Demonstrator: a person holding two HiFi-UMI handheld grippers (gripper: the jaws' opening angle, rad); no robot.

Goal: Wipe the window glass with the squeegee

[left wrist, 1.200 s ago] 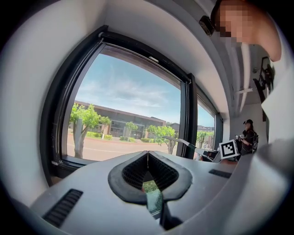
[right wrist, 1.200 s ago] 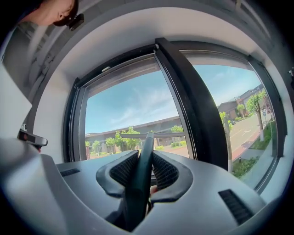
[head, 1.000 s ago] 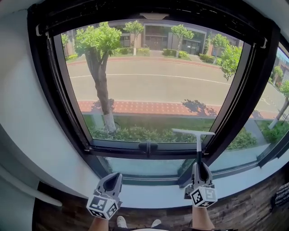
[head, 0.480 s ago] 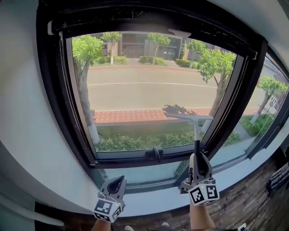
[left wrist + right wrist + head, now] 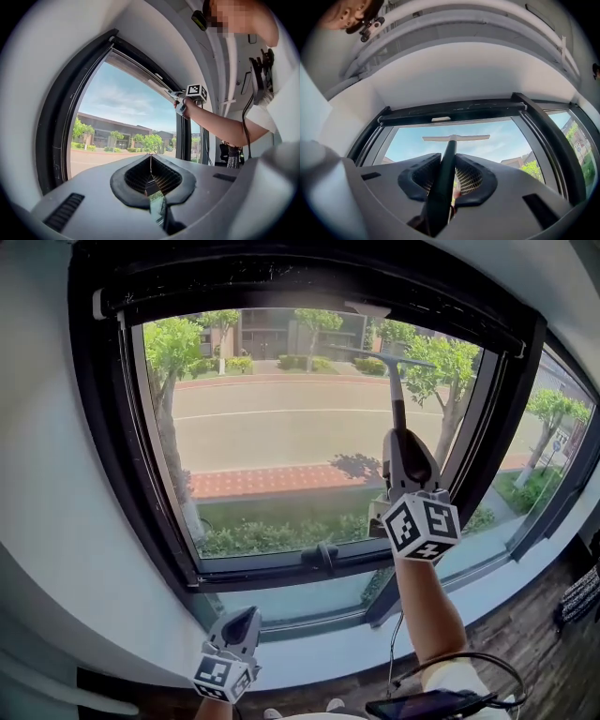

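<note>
The right tool (image 5: 397, 435) grips the dark-handled, pale-bladed T-shaped squeegee (image 5: 382, 356), blade above the tool near the top of the black-framed window glass (image 5: 272, 418). Press flat, then draw straight down. The left tool (image 5: 240, 617) hangs below, jaws together and empty.

Squeegee (image 5: 446, 173) end hidden, probably between fingers (image 5: 474, 180)

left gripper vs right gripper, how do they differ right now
The left gripper is shut on nothing; the right gripper is shut on the black-handled squeegee. The left gripper hangs low by the white sill; the right gripper is up high before the window glass. Both are grey and point toward the window.
</note>
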